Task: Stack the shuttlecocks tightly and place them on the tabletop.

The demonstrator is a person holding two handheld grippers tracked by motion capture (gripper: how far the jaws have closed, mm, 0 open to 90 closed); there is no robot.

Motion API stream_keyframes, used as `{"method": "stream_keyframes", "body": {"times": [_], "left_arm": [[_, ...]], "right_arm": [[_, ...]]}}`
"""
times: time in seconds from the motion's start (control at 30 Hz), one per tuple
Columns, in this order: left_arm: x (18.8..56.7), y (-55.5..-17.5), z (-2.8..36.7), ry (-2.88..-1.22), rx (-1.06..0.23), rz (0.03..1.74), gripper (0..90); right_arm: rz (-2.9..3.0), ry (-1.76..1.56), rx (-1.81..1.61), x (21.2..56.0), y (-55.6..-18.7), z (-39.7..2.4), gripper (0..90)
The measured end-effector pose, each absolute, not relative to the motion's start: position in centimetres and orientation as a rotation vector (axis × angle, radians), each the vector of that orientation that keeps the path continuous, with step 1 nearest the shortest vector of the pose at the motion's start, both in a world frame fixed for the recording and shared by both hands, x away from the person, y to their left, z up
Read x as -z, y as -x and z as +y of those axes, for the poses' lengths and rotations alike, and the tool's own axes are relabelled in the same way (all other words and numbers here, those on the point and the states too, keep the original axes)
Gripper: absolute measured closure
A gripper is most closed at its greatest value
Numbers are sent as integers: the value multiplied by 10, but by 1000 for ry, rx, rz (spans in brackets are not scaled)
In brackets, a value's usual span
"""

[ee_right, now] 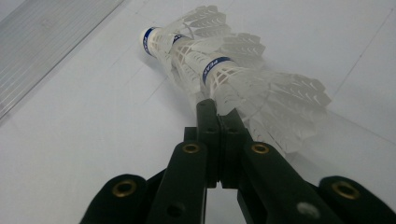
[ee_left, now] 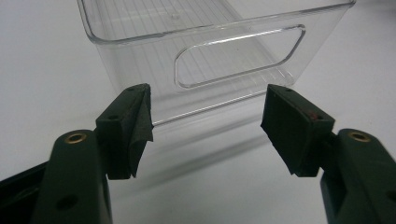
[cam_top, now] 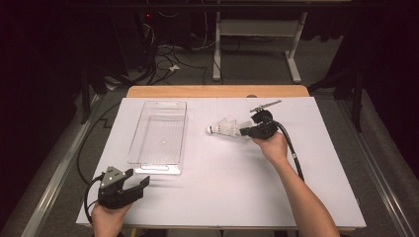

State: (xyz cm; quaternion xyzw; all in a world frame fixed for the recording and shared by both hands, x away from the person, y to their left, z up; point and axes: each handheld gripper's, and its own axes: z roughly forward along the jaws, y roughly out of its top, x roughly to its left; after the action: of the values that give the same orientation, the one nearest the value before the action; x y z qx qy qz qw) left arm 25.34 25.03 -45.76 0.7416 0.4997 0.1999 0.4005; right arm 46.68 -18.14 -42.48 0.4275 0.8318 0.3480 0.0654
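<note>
Stacked feather shuttlecocks [ee_right: 219, 70], 3 o'clock of clear bin [cam_top: 160, 133]: featherlight, fragile. Right gripper [ee_right: 218, 116] fingers pinch skirt edge; grip cork. Left gripper [ee_left: 205, 126] fingers wide.

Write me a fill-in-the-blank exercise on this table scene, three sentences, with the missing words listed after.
1. The right gripper is ____ on the feathers of the stacked shuttlecocks.
2. The left gripper points at the clear bin with its jaws ____.
3. The clear bin is ____ inside.

Missing words: shut; open; empty
</note>
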Motion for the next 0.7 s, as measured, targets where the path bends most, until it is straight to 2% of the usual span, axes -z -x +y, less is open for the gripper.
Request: {"method": "stream_keyframes", "body": {"times": [0.7], "left_arm": [[458,-253,250,-1879,-506,1264,340]], "right_arm": [[2531,-1270,-1072,427,-470,-174,900]]}}
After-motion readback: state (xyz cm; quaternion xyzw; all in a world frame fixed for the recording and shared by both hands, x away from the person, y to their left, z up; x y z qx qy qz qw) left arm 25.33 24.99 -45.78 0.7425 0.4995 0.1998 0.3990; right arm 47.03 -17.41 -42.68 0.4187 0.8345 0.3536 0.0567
